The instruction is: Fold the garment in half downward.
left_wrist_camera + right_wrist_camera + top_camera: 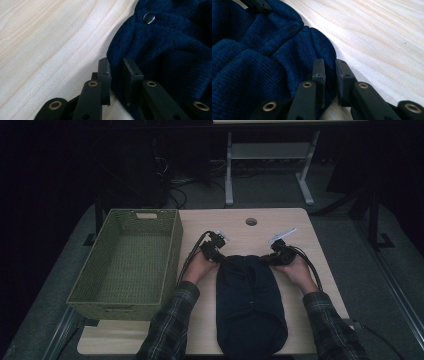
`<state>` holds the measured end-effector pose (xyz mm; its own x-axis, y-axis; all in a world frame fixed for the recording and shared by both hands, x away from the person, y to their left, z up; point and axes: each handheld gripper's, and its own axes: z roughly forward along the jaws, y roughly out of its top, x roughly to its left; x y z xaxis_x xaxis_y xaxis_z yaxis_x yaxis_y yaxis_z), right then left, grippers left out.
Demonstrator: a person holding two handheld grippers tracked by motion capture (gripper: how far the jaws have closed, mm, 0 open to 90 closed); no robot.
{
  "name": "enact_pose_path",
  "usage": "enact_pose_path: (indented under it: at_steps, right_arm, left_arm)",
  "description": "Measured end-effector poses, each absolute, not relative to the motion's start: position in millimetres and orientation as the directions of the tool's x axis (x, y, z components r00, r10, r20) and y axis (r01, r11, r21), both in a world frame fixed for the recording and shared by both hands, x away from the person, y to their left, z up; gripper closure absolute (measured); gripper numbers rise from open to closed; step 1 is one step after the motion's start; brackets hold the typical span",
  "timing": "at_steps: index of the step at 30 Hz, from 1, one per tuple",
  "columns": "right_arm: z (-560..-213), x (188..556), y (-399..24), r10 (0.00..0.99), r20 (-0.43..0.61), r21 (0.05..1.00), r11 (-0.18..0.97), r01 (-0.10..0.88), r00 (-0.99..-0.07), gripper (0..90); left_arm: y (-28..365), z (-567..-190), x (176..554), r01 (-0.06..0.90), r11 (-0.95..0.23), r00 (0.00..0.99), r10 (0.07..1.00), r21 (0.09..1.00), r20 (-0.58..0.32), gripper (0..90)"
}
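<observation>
A dark navy knitted garment [250,300] lies lengthwise on the light wooden table [235,222], reaching from the middle to the front edge. My left gripper [216,251] is at its far left corner and my right gripper [276,254] at its far right corner. In the left gripper view the left gripper [116,68] is shut on a fold of the garment's edge [160,50], beside a round snap button [149,18]. Seen from the right gripper view, the right gripper [329,70] is likewise shut on a bunched edge of the navy knit [262,62].
A green woven basket [125,265] stands on the left part of the table, close to the left hand. A round cable hole [251,221] sits near the far edge. Another table's white legs [229,170] stand on the floor behind.
</observation>
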<state>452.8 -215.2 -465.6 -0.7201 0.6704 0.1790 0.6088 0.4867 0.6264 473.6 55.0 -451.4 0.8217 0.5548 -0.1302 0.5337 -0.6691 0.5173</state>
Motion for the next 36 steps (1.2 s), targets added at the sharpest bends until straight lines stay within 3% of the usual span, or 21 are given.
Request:
enact_pose_path:
  at_steps: [8,17,36]
  right_arm:
    - [-465.1,454.5,-215.9,0.684,0.208,0.615,0.464,0.637,-0.699,80.8]
    - [-451.8,452.3,-211.8,0.708,0.127,0.621,0.489,0.612,-0.694,82.4]
    - [-377.0,448.6,-219.1,0.712,0.039,0.746,0.446,0.494,-0.701,82.4]
  left_arm:
    - [51.8,-448.5,472.7,0.532,-0.684,0.821,0.561,0.499,-0.105,79.4]
    - [54.7,-430.9,474.5,0.518,-0.681,0.815,0.577,0.517,-0.057,80.7]
    - [61.3,-356.9,471.7,0.397,-0.652,0.81,0.58,0.646,0.089,80.7]
